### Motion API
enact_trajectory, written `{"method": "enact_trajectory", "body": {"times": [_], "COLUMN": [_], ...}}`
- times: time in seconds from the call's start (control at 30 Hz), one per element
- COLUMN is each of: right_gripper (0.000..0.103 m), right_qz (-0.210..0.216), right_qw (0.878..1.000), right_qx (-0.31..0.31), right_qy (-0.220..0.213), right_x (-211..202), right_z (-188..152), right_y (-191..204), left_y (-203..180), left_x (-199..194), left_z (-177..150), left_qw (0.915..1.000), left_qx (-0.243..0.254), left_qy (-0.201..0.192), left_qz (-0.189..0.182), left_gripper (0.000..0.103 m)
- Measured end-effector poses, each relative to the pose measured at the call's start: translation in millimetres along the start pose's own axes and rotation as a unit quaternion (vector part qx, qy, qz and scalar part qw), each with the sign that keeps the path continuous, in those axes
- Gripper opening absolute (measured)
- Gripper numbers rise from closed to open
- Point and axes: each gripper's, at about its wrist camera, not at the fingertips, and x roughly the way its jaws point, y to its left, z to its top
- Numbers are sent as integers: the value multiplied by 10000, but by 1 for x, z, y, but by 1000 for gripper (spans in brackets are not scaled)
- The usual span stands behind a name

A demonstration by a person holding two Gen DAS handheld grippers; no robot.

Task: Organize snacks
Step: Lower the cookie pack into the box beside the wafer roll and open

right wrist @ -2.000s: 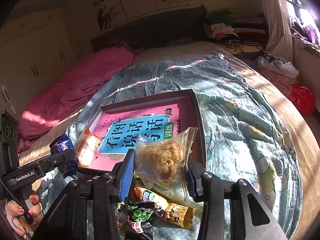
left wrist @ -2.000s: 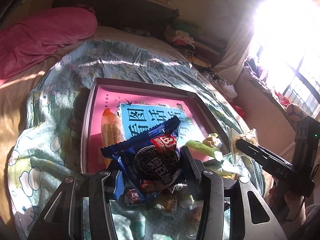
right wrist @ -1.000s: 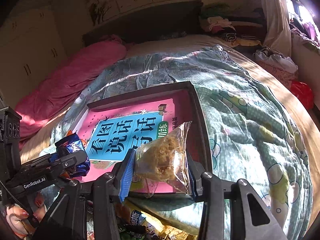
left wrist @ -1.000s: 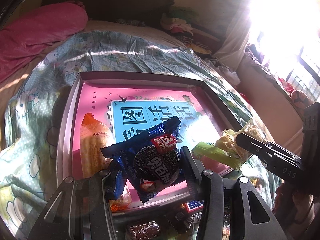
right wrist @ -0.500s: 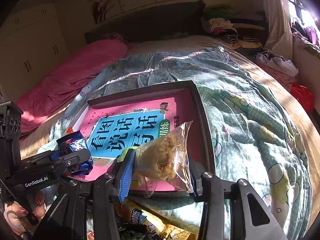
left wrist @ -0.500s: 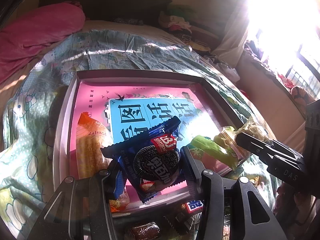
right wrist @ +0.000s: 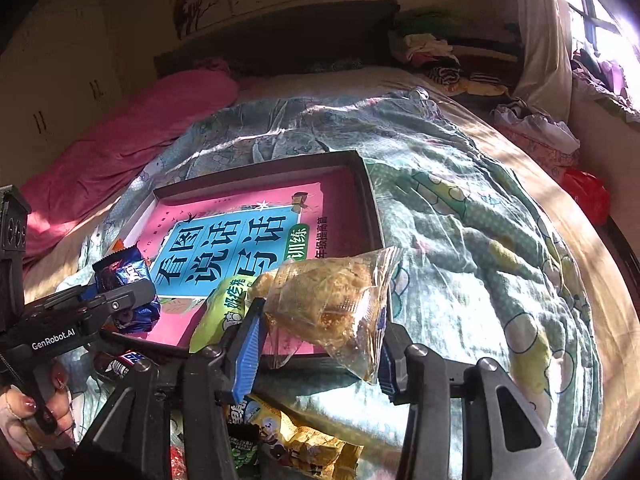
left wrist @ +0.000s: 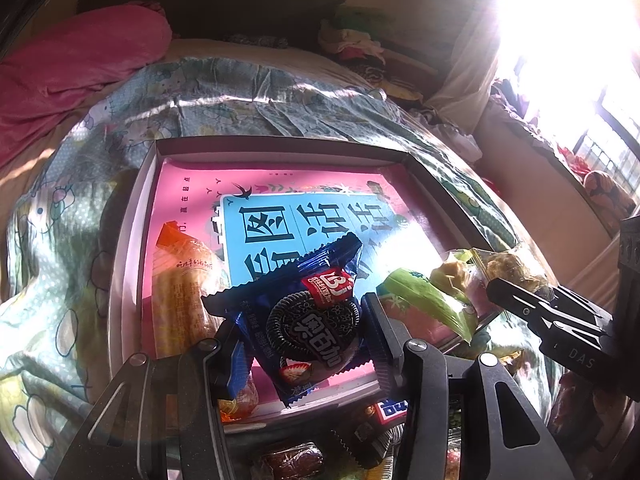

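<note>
Placing step: my left gripper (left wrist: 302, 334) clamps the Oreo pack (left wrist: 308, 320), right gripper (right wrist: 320, 332) the clear pastry bag (right wrist: 332, 300), both over the tray's (right wrist: 370, 200) near edge; next, release inside it.

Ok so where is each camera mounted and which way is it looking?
Left wrist: on the left gripper, angled down over the box; its fingers clamp a blue cookie packet.
Right wrist: on the right gripper, angled down likewise, holding a clear pastry bag; a hand shows.
Shared: box, both snacks, each other's gripper.

Blue cookie packet (left wrist: 308, 320); pink tray (left wrist: 138, 216); green cartoon-print quilt (right wrist: 460, 216).
</note>
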Motion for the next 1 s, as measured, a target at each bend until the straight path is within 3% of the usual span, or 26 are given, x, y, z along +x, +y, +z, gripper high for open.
{"method": "enact_trajectory", "body": {"times": [0.5, 1.0], "right_gripper": [50, 56], "right_qz": [-624, -928], "right_qw": [9974, 9951], "right_qx": [-343, -322], "right_qy": [-135, -96], "right_x": [-7, -3], "right_z": [5, 7], "right_y": [9, 4], "left_y": [5, 1], "left_x": [-1, -9], "left_z": [1, 1], "left_qw": [10000, 9999], "left_qx": [-89, -93], "left_qy": [20, 1], "left_qz": [9, -69], "left_gripper": [51, 51]}}
